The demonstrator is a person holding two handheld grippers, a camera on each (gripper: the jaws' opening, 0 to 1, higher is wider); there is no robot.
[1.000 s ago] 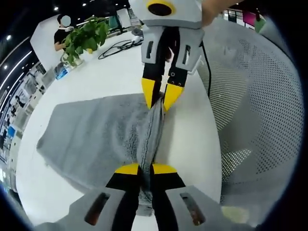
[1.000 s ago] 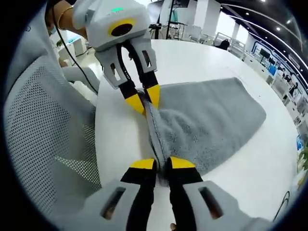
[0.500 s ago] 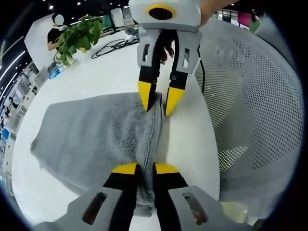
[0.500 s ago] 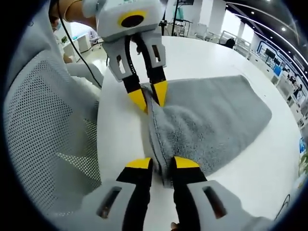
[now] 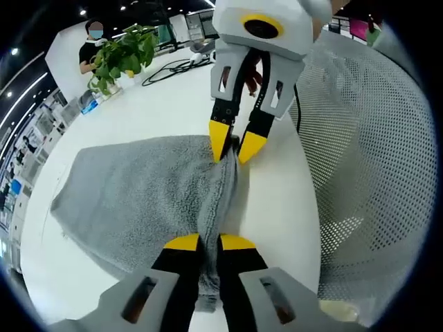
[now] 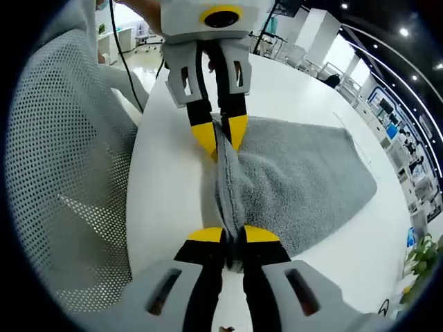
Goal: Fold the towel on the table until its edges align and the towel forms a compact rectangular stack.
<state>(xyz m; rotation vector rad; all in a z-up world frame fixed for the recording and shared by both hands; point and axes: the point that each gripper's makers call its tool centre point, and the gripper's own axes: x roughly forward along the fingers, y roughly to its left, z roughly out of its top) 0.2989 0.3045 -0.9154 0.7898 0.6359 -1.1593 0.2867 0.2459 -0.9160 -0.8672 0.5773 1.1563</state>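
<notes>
On the white table [image 5: 173, 104], both claws, left [image 5: 209, 243] and right [image 6: 233, 235], pinch the grey towel's [image 5: 138, 200] folded edge.

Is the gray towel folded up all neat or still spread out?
Mostly spread: the towel lies flat on the table, one edge bunched between both tongs.

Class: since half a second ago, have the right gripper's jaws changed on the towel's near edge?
Yes. The right gripper has closed: its yellow tips now pinch the towel edge, where a wider gap stood before, against the white table.
</notes>
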